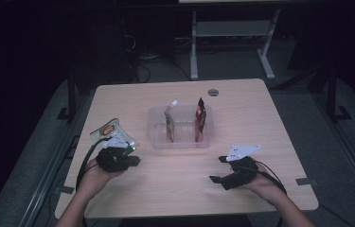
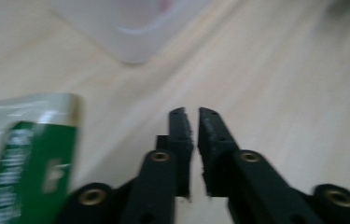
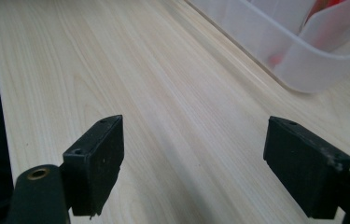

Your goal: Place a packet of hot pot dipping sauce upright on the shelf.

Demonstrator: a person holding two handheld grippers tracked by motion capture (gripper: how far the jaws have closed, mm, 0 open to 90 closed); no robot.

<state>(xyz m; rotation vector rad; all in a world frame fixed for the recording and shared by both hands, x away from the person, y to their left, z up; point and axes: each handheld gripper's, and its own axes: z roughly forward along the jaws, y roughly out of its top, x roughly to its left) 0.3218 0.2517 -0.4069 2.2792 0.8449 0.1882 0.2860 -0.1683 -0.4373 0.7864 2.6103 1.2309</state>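
A clear plastic bin [image 1: 181, 138] stands mid-table with a beige packet [image 1: 169, 124] and a red packet [image 1: 200, 120] upright inside. A green and white packet [image 1: 109, 131] lies on the table to the left of the bin. My left gripper [image 1: 135, 161] is just in front of that packet. In the left gripper view its jaws [image 2: 191, 114] are shut with nothing between them, and the packet [image 2: 28, 158] lies beside the left jaw. My right gripper [image 1: 218, 169] hovers at the front right, open. Bare wood shows between its fingers [image 3: 192, 128], with the bin's corner [image 3: 275, 42] ahead.
The light wooden table [image 1: 251, 113] has a round grey grommet [image 1: 213, 91] near its far edge and tape marks at the front corners. White desk legs [image 1: 194, 47] stand on the floor beyond the table. Cables trail from both grippers.
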